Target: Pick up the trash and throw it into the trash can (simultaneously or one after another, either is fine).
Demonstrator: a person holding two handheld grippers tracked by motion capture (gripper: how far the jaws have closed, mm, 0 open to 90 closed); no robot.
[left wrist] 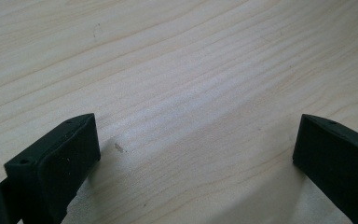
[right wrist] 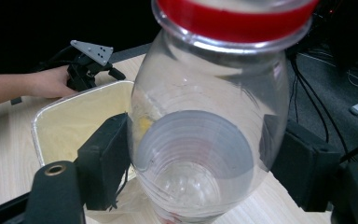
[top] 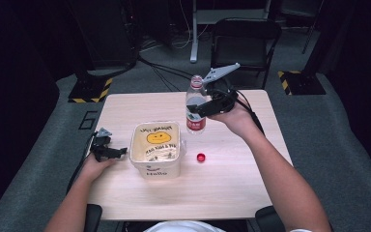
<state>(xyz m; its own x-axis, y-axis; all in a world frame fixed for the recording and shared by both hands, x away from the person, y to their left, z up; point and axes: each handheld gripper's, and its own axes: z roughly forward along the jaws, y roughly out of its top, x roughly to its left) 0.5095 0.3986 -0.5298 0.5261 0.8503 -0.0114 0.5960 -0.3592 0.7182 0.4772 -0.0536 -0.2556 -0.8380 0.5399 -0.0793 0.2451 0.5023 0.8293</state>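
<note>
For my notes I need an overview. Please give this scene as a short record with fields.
held thing: clear bottle, uncapped, upright
right hand-held gripper: shut on the bottle's upper body
left hand-held gripper: open, resting on the table
tub: cream, smiley face print, beside the left hand-held gripper
red cap: lying on the table, between tub and right forearm

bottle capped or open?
Open: the bottle in the right claw has a bare neck; its red cap lies on the table.
</note>
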